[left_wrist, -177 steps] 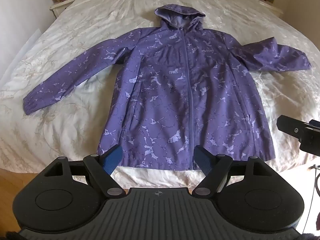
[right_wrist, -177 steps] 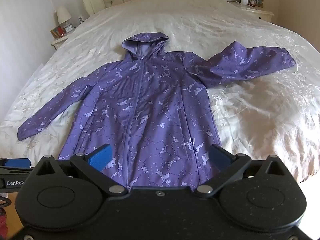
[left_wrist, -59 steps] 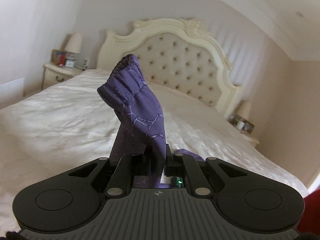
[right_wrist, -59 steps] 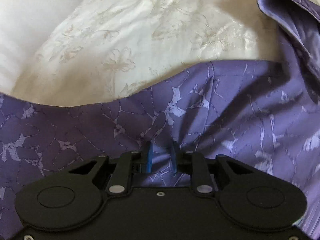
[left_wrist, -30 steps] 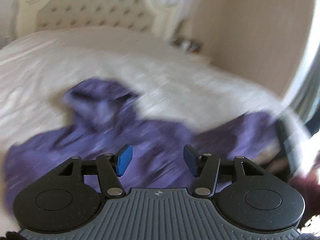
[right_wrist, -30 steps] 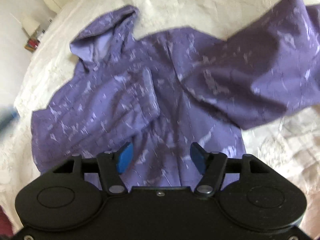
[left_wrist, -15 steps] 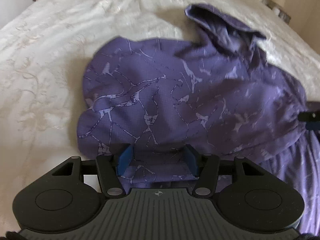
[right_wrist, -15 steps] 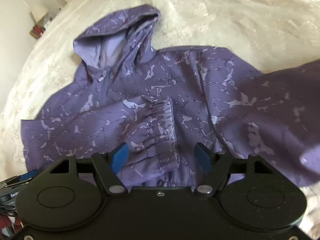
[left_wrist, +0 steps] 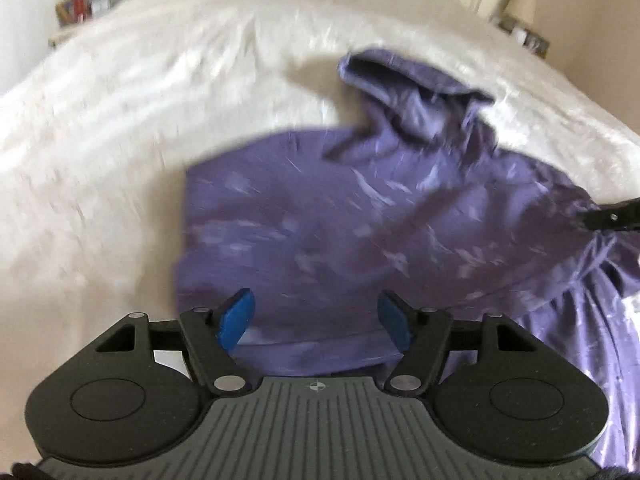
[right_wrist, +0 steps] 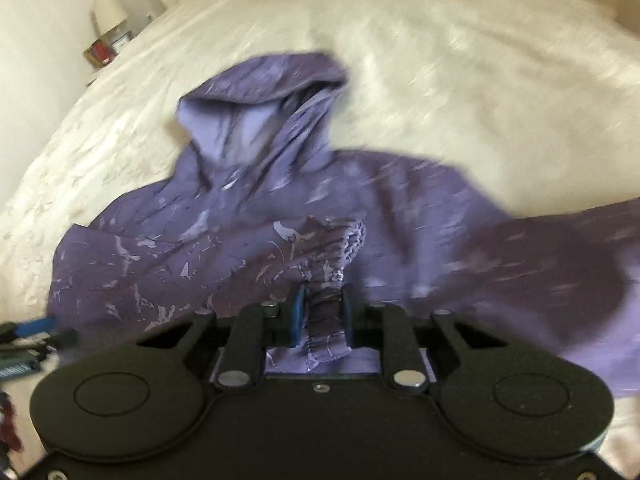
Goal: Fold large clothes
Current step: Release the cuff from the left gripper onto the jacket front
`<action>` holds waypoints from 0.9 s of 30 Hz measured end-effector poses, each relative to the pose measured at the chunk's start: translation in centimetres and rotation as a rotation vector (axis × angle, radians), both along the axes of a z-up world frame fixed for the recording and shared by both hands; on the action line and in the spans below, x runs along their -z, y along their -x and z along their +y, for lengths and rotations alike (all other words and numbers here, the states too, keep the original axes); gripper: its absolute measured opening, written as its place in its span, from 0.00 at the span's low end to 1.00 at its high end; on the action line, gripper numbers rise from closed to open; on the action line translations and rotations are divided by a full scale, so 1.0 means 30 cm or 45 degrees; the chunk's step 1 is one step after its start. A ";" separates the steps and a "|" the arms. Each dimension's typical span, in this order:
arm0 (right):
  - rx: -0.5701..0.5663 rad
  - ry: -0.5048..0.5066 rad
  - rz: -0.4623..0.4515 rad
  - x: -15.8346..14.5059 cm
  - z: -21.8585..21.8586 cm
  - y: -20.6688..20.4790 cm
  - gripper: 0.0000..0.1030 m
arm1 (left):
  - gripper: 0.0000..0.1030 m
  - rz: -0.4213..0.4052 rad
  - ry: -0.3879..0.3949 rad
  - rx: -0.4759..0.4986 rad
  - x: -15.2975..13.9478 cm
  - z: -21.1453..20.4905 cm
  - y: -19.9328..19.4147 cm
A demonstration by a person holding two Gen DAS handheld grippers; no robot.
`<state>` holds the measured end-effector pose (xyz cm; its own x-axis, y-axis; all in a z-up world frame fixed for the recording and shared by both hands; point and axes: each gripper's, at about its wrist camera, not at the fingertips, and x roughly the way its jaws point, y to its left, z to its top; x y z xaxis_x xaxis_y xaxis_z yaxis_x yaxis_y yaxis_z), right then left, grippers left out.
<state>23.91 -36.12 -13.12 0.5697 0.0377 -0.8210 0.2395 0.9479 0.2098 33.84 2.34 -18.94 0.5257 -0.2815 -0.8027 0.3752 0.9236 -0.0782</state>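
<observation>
A purple patterned hooded jacket [left_wrist: 360,220] lies on the bed, hood [left_wrist: 400,80] toward the headboard, one sleeve folded across its chest. My left gripper [left_wrist: 316,316] hovers over the jacket's folded left side; its jaws are opening and nothing is pinched between the blue pads. In the right wrist view the jacket [right_wrist: 240,216] fills the middle. My right gripper [right_wrist: 323,316] has its jaws closing, with the folded sleeve's gathered cuff [right_wrist: 340,248] between the pads and pressed by them. The other sleeve [right_wrist: 560,272] spreads out to the right. Both views are motion-blurred.
The cream bedspread [left_wrist: 120,140] surrounds the jacket on all sides. A nightstand with a lamp [left_wrist: 80,4] stands at the far left, another [left_wrist: 524,28] at the far right. The right gripper's black tip [left_wrist: 612,218] shows at the left view's right edge.
My right gripper's jaws have gone from wide apart to narrow on the sleeve cuff. My left gripper's jaws have spread wider and it has drawn back from the jacket's edge.
</observation>
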 end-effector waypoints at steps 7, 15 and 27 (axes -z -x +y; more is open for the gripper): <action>0.041 -0.026 0.080 0.050 -0.067 0.029 0.28 | 0.65 -0.002 -0.059 -0.053 0.027 0.003 -0.072; 0.024 0.008 0.156 0.096 -0.031 0.006 0.30 | 0.75 0.218 -0.062 -0.350 0.159 0.142 -0.147; 0.015 0.034 0.213 0.133 -0.027 0.008 0.33 | 0.73 0.027 0.066 -0.254 -0.023 0.123 -0.269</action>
